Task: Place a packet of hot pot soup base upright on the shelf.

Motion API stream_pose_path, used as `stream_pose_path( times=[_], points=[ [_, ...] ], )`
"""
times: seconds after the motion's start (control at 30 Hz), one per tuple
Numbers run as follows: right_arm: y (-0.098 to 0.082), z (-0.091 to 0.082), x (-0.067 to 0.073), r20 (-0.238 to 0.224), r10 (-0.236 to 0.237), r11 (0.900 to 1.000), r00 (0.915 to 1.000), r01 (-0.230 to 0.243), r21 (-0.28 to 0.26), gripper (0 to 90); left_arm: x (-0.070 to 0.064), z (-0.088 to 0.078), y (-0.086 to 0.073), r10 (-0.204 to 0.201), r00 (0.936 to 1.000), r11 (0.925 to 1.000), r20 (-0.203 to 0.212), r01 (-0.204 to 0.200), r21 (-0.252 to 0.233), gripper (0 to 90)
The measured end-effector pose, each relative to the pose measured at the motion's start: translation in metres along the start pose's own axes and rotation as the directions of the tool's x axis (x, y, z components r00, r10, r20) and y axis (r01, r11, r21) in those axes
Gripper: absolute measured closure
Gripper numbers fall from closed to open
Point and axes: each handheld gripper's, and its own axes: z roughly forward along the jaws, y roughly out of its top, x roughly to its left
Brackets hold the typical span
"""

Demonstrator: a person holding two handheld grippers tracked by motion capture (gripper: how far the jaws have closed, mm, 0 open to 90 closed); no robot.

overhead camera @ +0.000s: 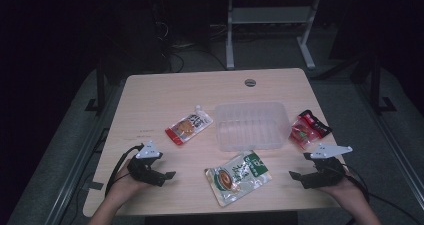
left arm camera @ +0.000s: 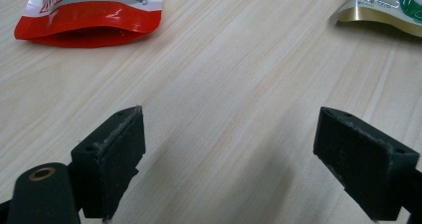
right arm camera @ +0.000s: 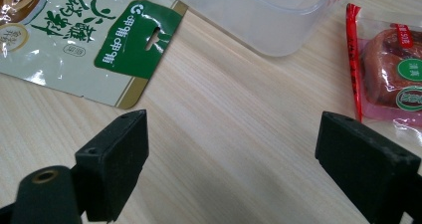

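**Both grippers wide apart over bare wood, pouches lying near**

The green-and-gold pouch (overhead camera: 238,177) lies flat at the near edge of the table (overhead camera: 150,95), between the two hands, its long axis slanting from near-left to far-right with the green header end towards the clear plastic tub (overhead camera: 251,125). In the right gripper view that green header (right arm camera: 134,37) sits just beyond the left jaw, not touched. The right gripper (overhead camera: 299,176) is held low at the table's near-right corner by the person's right hand (overhead camera: 345,187), jaws pointing leftward towards the pouch and standing wide with only wood between them. The red snack packet (overhead camera: 306,130) lies just beyond it, beside the tub's right wall. The left gripper (overhead camera: 169,176) rests at the near-left, held by the left hand (overhead camera: 125,185), jaws pointing right and likewise wide and empty. The red-bottomed spout pouch (overhead camera: 189,127) lies left of the tub, spout end towards the far-right, its long axis diagonal
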Motion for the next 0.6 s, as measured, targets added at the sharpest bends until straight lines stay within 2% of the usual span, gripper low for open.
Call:
stream_pose_path(
  times=[0.13, 0.3, 0.33, 0.4, 0.5, 0.6],
  points=[
    [0.003, -0.003, -0.002, 0.008, 0.008, 1.0, 0.9999, -0.008, 0.006, 14.4, -0.002, 0.0, 0.002, -0.008, 0.9999, 0.9999, 0.009, 0.008, -0.007, 12.7],
    [0.011, -0.012, -0.011, 0.045, 0.034, 0.999, 0.9984, -0.034, -0.005, 29.2, -0.002, 0.0, 0.003, 0.001, 0.9999, 1.0, 0.013, -0.001, -0.008, 12.7],
    [0.011, -0.012, -0.011, 0.045, 0.034, 0.999, 0.9984, -0.034, -0.005, 29.2, -0.003, 0.0, 0.003, -0.002, 0.9999, 0.9999, 0.015, 0.002, -0.016, 12.7],
    [0.019, -0.017, -0.021, 0.077, 0.049, 0.999, 0.9958, -0.047, -0.022, 35.9, -0.004, -0.002, 0.003, -0.001, 0.9998, 0.9998, 0.018, 0.002, -0.019, 12.8],
    [0.026, -0.017, -0.032, 0.098, 0.075, 0.996, 0.9923, -0.071, -0.047, 37.0, -0.005, -0.002, 0.004, -0.002, 0.9997, 0.9998, 0.023, 0.002, -0.02, 12.9],
    [0.035, -0.012, -0.044, 0.13, 0.082, 0.996, 0.9881, -0.078, -0.031, 37.1, -0.006, -0.003, 0.004, 0.001, 0.9997, 0.9998, 0.025, 0.0, -0.02, 12.9]
  ],
)
